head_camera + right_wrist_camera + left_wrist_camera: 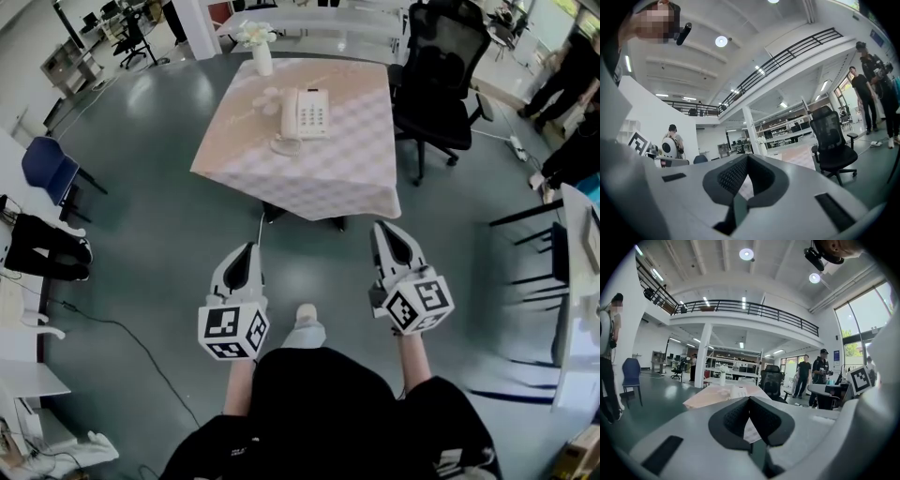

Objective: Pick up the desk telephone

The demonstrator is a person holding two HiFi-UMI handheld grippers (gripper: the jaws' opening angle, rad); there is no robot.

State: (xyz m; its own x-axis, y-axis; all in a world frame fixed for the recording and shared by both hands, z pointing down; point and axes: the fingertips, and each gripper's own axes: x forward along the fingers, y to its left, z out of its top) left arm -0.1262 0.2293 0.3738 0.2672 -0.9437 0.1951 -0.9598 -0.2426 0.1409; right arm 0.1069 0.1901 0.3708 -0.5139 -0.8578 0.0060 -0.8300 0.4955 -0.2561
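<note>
A white desk telephone (305, 114) lies on a table (356, 178) with a pale checked cloth, well ahead of me across the floor. In the left gripper view the telephone (738, 391) shows small on the far tabletop. My left gripper (256, 248) and right gripper (382, 228) are both shut and empty, held side by side above the floor, short of the table's near edge. The telephone is not visible in the right gripper view, where the shut jaws cover most of the table (806, 154).
A white vase of flowers (260, 45) stands at the table's far corner. A black office chair (445, 70) sits right of the table, a blue chair (47, 167) at the left. People stand at the far right (577, 75). White desks line both sides.
</note>
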